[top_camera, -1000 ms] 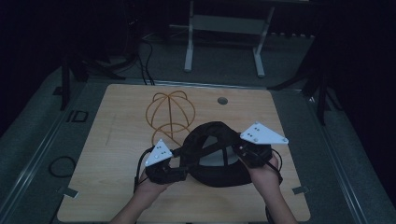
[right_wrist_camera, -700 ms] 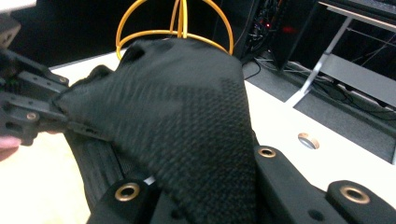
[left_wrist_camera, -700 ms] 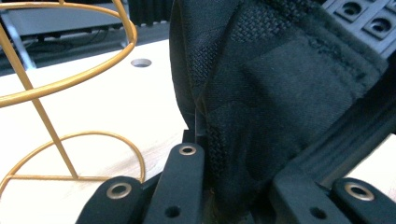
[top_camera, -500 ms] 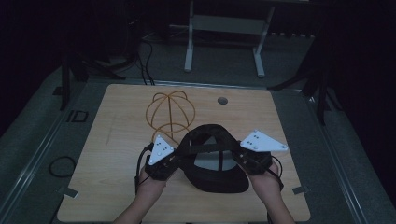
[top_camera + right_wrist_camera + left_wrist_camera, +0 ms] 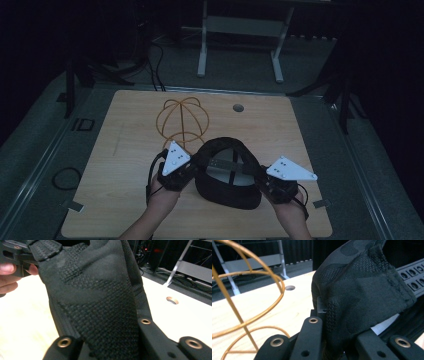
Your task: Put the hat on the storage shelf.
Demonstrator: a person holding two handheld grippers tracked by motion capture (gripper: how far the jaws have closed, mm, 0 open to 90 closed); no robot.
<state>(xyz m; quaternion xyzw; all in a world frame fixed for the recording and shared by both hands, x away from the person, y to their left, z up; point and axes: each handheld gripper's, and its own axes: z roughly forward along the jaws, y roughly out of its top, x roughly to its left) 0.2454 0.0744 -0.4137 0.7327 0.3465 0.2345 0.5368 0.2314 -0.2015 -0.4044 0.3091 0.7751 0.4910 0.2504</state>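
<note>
- Black cap [image 5: 227,172] is sitting crown-down near the front edge of the surface [image 5: 125,135], roughly centred, opening facing up — adjuster strap showing across the inside.
- Left tool [image 5: 186,170] is clenching the cap's left rim; in the left gripper view the knit fabric [image 5: 359,297] is bunching between the black jaws, so it is gripping the cap.
- Right tool [image 5: 265,184] is pinching the right rim; its jaws have just been opening a little, yet in the right gripper view the mesh panel [image 5: 100,307] is sitting pressed between them.
- Gold wire stand [image 5: 181,120] is standing just behind the cap, toward the back-left, apart from it.
- Handling, judging by looks: the cap is light and soft, folding and sagging wherever it is being pinched — not fragile, not slippery.
- Best holds are looking like the two opposite rim edges, keeping the opening spread for lowering over the stand.
</note>
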